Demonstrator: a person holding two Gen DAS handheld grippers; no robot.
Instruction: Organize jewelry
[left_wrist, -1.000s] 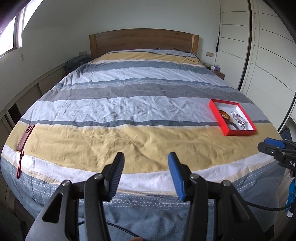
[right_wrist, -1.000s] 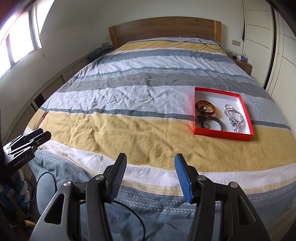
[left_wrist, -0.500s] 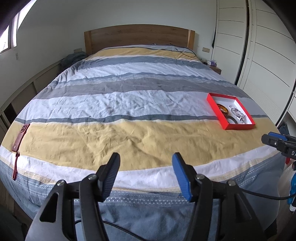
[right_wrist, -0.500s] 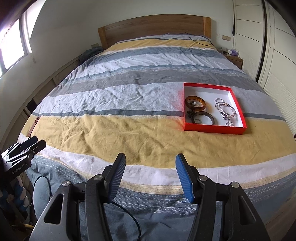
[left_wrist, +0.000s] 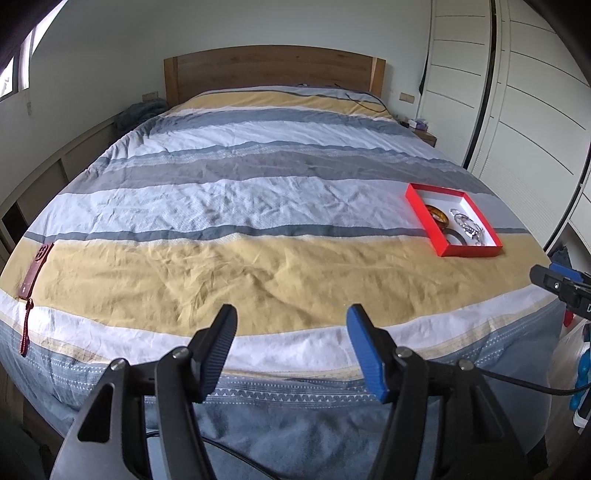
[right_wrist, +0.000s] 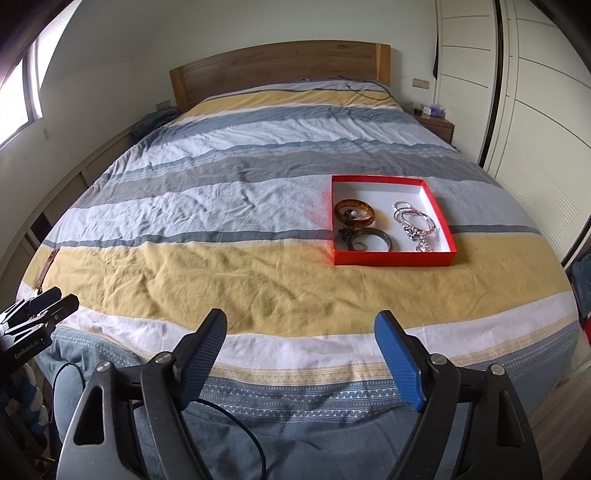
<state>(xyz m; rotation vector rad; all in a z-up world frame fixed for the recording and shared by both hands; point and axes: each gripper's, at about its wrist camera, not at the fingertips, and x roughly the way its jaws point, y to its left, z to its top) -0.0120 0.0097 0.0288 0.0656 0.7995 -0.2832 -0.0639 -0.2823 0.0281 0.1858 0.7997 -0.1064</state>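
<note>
Both sets of jaws spread wider than a second ago and are opening, empty — left hand-held gripper (left_wrist: 290, 341), right hand-held gripper (right_wrist: 301, 345) — while the jewelry (right_wrist: 380, 225) lies in the red box (right_wrist: 391, 257) on the bed (right_wrist: 221, 266), seemingly little left.

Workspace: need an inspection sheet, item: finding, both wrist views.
Surface: striped bedspread, wrinkled.
Job's things: red box open on the bed; inside an amber bangle, a dark bangle, silver bracelets.
Clutter: maroon strap at the bed's left edge.
Grippers: left gripper and right gripper both opening, nothing between the jaws, short of the bed.
Cables: black cable under the right gripper; another cable near the headboard.
Surroundings: headboard, wardrobe, nightstand.
</note>
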